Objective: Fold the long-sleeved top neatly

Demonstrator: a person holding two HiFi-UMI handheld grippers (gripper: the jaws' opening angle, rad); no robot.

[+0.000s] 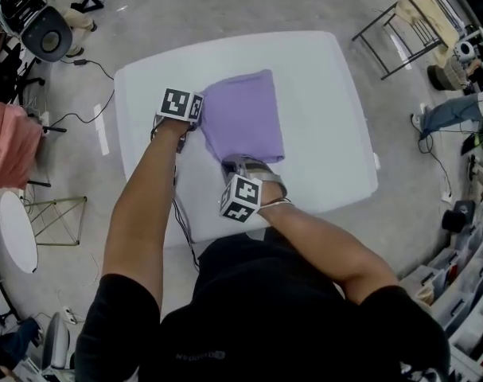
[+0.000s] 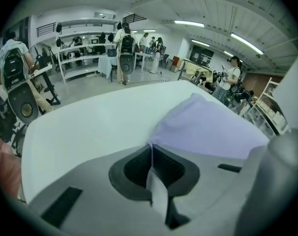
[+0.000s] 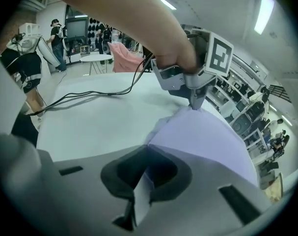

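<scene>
Left tongs and right tongs both clamp the purple top, folded, middle of the counter. I'd keep that edge taut and lay both corners down together, square on the layer beneath

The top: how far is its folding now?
Done: the top is already a compact rectangle on the table, no sleeves showing. In hand: left hand-held gripper and right hand-held gripper each pinch a corner. Remaining: probably lay it flat, release.
</scene>
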